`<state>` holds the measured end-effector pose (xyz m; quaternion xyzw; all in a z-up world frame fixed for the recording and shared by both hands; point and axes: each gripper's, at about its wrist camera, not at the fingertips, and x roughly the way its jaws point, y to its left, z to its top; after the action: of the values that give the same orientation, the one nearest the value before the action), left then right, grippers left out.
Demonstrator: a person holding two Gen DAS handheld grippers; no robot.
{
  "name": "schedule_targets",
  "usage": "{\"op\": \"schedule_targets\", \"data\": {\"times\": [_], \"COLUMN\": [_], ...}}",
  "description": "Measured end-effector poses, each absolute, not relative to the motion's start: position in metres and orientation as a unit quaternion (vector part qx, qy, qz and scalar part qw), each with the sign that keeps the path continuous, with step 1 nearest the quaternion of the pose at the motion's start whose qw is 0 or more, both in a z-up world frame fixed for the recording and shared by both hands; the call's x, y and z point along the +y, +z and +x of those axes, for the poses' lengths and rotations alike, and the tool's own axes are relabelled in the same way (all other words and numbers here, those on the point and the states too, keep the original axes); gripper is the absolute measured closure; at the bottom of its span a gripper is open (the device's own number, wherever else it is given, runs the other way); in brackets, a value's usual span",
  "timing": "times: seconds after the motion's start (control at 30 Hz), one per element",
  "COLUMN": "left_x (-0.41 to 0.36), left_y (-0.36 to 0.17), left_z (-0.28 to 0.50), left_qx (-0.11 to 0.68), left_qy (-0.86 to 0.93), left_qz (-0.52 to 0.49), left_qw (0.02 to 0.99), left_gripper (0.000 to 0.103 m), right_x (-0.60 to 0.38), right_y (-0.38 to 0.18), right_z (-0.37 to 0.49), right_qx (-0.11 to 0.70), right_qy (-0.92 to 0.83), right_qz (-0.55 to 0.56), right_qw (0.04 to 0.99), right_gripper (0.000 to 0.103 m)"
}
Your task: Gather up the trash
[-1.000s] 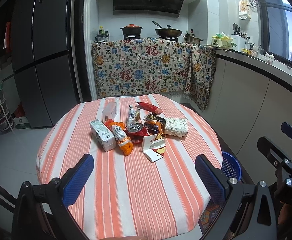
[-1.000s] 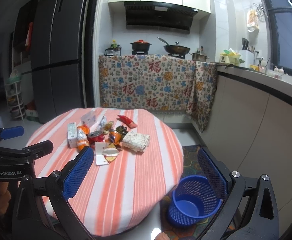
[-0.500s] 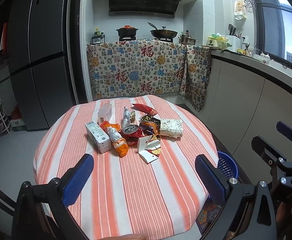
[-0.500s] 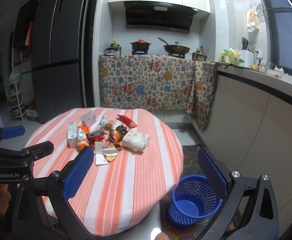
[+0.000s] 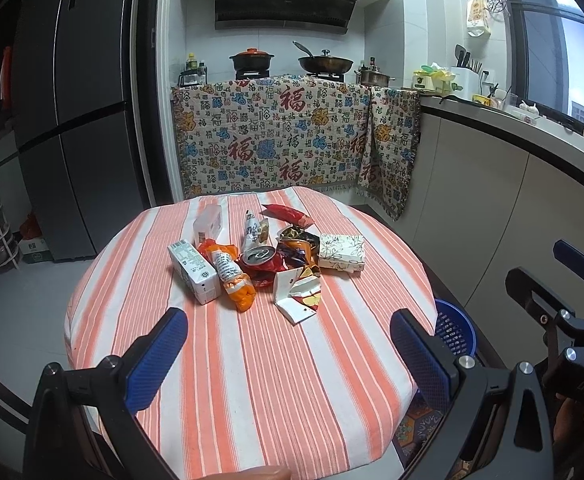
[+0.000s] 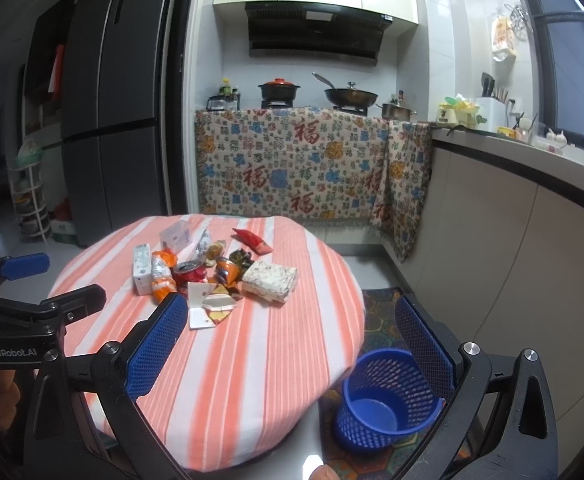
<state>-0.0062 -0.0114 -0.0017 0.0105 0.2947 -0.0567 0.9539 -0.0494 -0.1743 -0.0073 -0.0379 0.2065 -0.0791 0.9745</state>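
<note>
A heap of trash lies mid-table on the striped cloth: a white carton (image 5: 192,265) (image 6: 141,263), an orange wrapper (image 5: 231,276), a crushed can (image 5: 258,256) (image 6: 185,270), a torn white box (image 5: 296,294) (image 6: 207,306), a patterned box (image 5: 341,252) (image 6: 269,276) and a red sachet (image 5: 287,213). A blue mesh basket (image 6: 388,394) (image 5: 454,330) stands on the floor at the table's right. My left gripper (image 5: 287,354) is open above the near table edge, well short of the heap. My right gripper (image 6: 289,344) is open, between table edge and basket.
The round table (image 5: 251,380) fills the middle. A tall fridge (image 5: 71,120) stands at left, a cloth-draped stove counter (image 5: 275,140) behind, a curved kitchen counter (image 5: 512,184) at right. A patterned mat (image 6: 384,300) lies under the basket. A wire rack (image 6: 31,200) stands far left.
The left wrist view has tilted up and pulled back a little, so the table and heap sit lower and smaller. The right gripper has barely moved. Both stay open.
</note>
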Motion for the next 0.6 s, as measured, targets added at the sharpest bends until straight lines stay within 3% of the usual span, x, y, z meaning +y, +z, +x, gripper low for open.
{"op": "schedule_targets", "data": {"times": [0.6], "left_x": [-0.013], "left_y": [-0.047], "left_z": [0.025], "left_qx": [0.336], "left_qy": [-0.064], "left_qz": [0.035], "left_qw": [0.939], "left_gripper": [0.0], "right_x": [-0.193], "right_y": [-0.027], "right_z": [-0.028], "right_qx": [0.224], "right_qy": [-0.081], "right_qz": [-0.02], "right_qw": [0.971], "right_gripper": [0.0]}}
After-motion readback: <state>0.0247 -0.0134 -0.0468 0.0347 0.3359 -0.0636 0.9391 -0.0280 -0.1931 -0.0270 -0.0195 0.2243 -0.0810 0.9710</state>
